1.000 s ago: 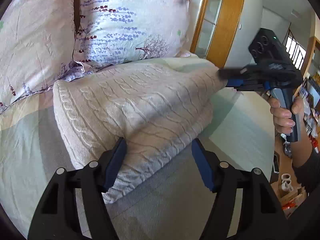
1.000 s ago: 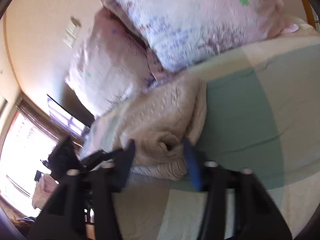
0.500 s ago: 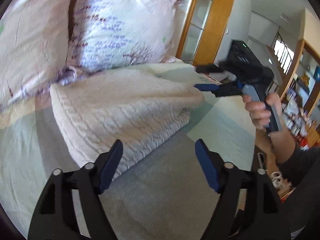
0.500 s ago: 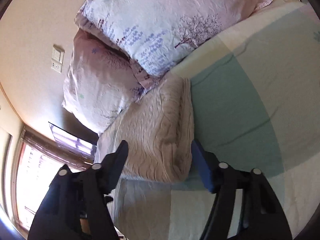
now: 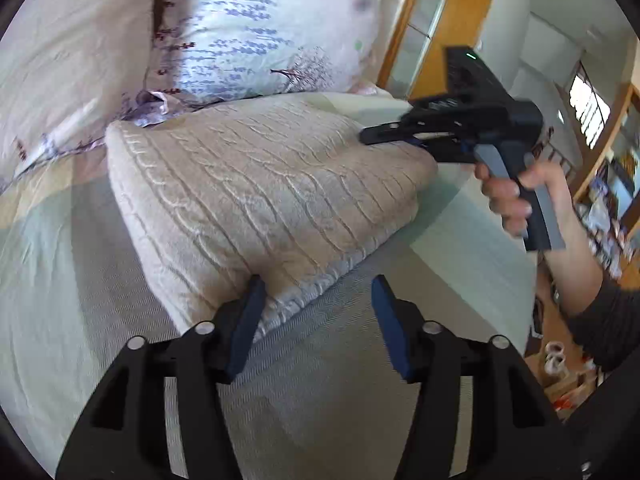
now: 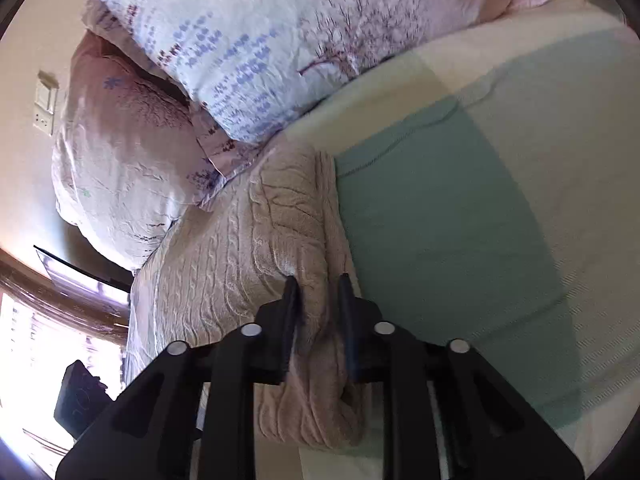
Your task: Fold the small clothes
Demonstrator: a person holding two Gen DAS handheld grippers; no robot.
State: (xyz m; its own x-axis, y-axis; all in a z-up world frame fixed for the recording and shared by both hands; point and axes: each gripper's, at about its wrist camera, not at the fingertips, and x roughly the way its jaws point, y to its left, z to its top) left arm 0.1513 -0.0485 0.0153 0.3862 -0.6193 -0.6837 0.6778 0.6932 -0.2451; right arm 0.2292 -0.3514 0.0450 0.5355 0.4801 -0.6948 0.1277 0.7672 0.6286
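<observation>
Folded cable-knit sweater (image 5: 260,196) lengthwise between both tongs, right tongs (image 6: 316,292) pinching its end, left tongs (image 5: 316,312) spread.

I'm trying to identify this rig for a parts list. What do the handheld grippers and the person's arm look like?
Both are matte black plastic. The left gripper has angular cut-out finger arms, silver pivot screws and blue finger pads. The right gripper has a boxy black top unit with a small green light and a grey pistol handle. The hand is bare, and the forearm wears a dark ribbed sleeve.
</observation>
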